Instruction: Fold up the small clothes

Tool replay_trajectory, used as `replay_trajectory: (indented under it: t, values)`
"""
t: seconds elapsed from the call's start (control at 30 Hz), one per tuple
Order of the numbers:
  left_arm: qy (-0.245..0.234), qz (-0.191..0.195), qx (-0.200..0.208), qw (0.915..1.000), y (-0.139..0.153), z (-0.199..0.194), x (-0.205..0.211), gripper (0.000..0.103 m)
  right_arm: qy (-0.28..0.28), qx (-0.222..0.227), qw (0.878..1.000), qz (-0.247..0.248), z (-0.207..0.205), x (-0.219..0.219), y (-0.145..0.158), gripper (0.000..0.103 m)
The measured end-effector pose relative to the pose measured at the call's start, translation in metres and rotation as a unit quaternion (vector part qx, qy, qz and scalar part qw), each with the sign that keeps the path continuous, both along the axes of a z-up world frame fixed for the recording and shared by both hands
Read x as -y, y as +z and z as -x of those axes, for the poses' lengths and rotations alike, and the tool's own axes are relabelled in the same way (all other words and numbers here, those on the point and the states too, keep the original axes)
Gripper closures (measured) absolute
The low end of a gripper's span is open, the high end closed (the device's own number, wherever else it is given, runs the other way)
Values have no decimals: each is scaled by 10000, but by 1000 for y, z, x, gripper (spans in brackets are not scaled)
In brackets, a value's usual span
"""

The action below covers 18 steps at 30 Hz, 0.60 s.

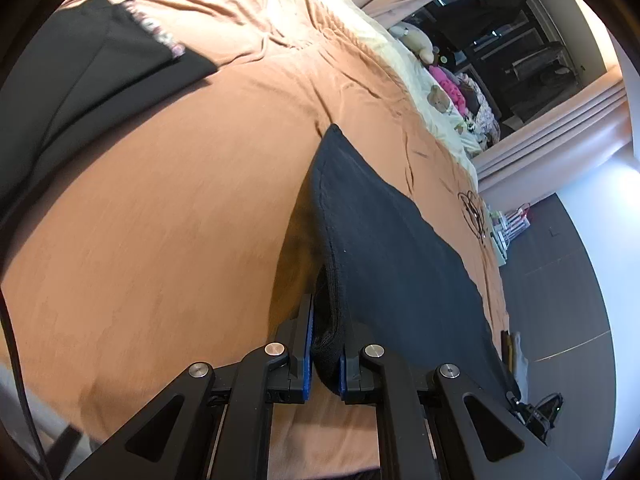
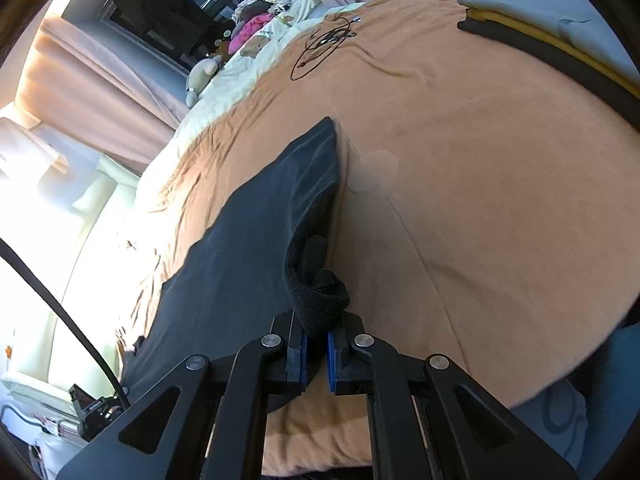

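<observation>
Nearest us, the left hand-held gripper [image 1: 325, 344] and right hand-held gripper [image 2: 316, 340] each pinch a bunched corner of the dark garment [image 1: 392, 240], lifted taut over the bed [image 1: 160, 240]. We see orange sheet open all round, folded clothes [image 2: 560, 12] stacked at its edge, and curtains [image 2: 92, 92] behind.

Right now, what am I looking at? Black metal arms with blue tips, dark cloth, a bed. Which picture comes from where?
These are no robot arms: a person holds tongs in each hand, each with a camera looking along its fingers. One picture comes from the left tongs, the other from the right tongs. Both are shut on the thick hem of one dark garment, lifting it off the orange bedsheet. Another dark garment lies farther off, and a coiled black cable beyond.
</observation>
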<state>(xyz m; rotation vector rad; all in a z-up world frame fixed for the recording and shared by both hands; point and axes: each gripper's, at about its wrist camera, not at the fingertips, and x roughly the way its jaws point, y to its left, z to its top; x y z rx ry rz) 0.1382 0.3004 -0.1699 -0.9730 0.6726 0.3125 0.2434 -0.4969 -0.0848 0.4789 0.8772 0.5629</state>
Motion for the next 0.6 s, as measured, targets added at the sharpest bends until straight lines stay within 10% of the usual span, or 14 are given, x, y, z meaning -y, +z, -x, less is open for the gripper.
replay_trajectory:
  t: [0.37, 0.6]
  values:
    - [70, 381, 210, 9990, -33, 11, 0, 92, -567, 75, 9844, 1664, 22, 5, 3, 77]
    - [125, 776, 258, 9966, -50, 10, -1, 71, -413, 337, 9878, 1466, 48, 0, 26, 77]
